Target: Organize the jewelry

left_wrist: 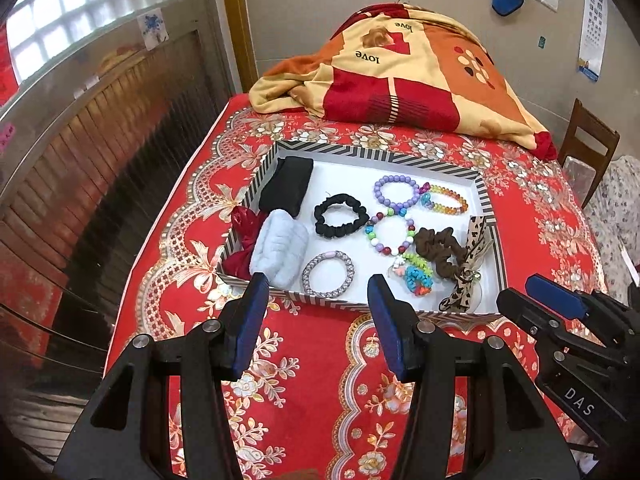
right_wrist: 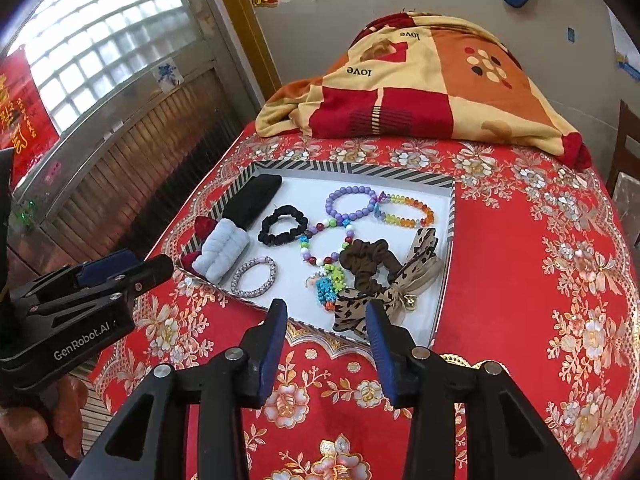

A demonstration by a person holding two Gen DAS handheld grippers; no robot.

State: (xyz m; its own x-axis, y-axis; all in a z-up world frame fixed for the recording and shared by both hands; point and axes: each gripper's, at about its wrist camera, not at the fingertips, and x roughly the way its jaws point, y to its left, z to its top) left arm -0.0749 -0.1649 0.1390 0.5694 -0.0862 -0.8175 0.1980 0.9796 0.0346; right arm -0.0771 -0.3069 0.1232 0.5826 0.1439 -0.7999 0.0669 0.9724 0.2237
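Person's hand [right_wrist: 28, 428] is seen only in right-wrist view, frame-cut. Striped tray [left_wrist: 384, 311] w/ bracelets & scrunchies is set on red floral cloth [left_wrist: 320, 392], blanket [left_wrist: 400, 72] behind, by window. Left gripper [left_wrist: 320, 292] is held part-open, empty; right gripper [right_wrist: 326, 316] likewise, nothing gripped. Red item's shape at tray's left edge can't be made out.

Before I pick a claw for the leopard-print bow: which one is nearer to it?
Right. The right claw hovers just before the leopard-print bow; the left claw sits farther left, nearer the silver bracelet.
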